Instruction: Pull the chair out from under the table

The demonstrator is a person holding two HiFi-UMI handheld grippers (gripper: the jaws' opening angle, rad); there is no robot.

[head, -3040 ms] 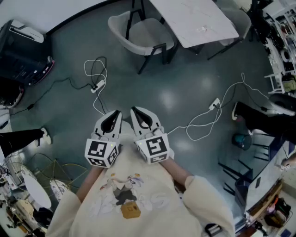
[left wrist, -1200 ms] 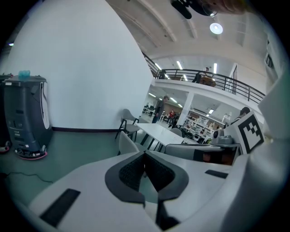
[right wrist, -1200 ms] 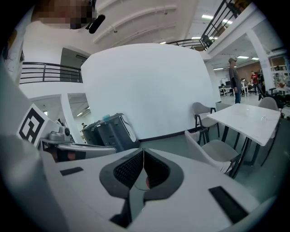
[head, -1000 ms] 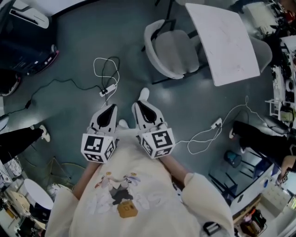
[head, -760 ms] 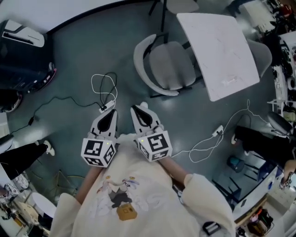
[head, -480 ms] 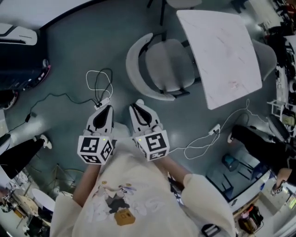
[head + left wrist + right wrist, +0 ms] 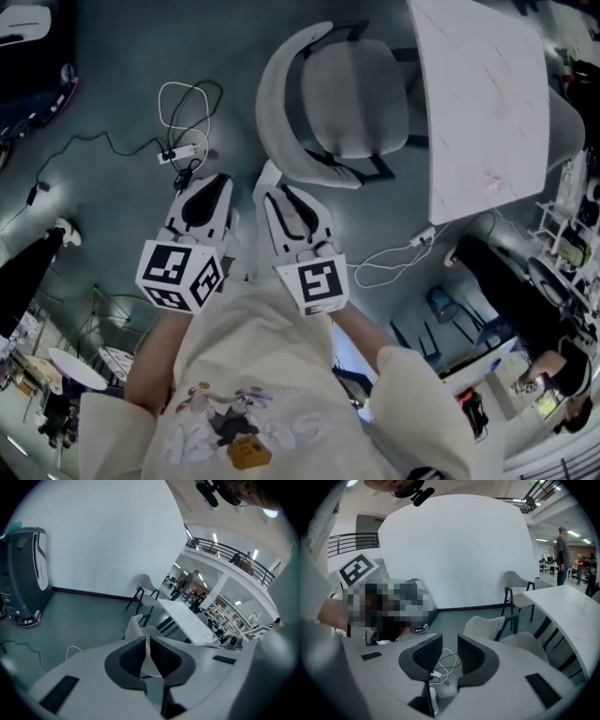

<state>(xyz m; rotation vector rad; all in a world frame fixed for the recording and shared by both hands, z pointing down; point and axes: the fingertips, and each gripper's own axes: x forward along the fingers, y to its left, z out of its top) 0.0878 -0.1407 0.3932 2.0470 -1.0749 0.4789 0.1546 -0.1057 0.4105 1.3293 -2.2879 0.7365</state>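
Note:
The light grey chair [image 7: 352, 98] stands with its seat partly under the white table [image 7: 487, 103], its curved backrest [image 7: 281, 103] toward me. Both grippers hang side by side just short of that backrest, touching nothing. My left gripper [image 7: 212, 182] is shut, and the backrest [image 7: 133, 625] shows beyond its jaws [image 7: 146, 641]. My right gripper [image 7: 277, 193] has its jaws opening with nothing between them. The floor cable shows through the gap [image 7: 450, 643], with the chair [image 7: 490, 625] and table [image 7: 576, 611] off to its right.
A power strip with a coiled white cable [image 7: 183, 150] lies on the floor left of the chair, and another cable [image 7: 394, 262] to the right. A second chair [image 7: 565, 122] sits at the table's far side. A dark machine [image 7: 23, 573] stands by the wall.
Both grippers have travelled forward and down toward the chair, which now sits directly ahead. The right gripper's jaws have parted; the left stays shut.

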